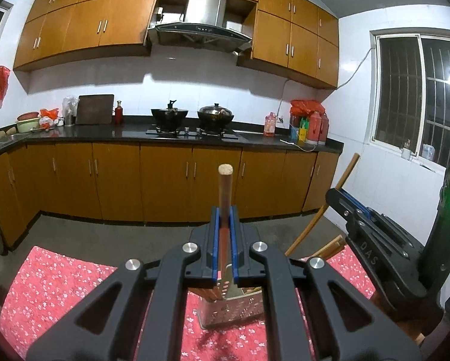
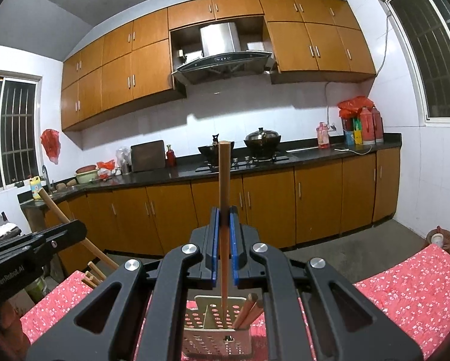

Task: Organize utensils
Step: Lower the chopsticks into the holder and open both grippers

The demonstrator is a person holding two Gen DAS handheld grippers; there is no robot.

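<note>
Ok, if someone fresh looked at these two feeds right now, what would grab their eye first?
Front and centre in each view, a gripper is shut on one upright wooden chopstick: the left gripper holds its chopstick, the right gripper holds its own. Right below sits the perforated metal utensil holder on the red floral tablecloth, a few chopsticks already inside.

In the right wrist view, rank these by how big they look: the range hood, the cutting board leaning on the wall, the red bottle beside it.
Largest to smallest:
1. range hood
2. cutting board
3. red bottle
All three sit along the far wall, so camera nearness hardly skews the order.
</note>
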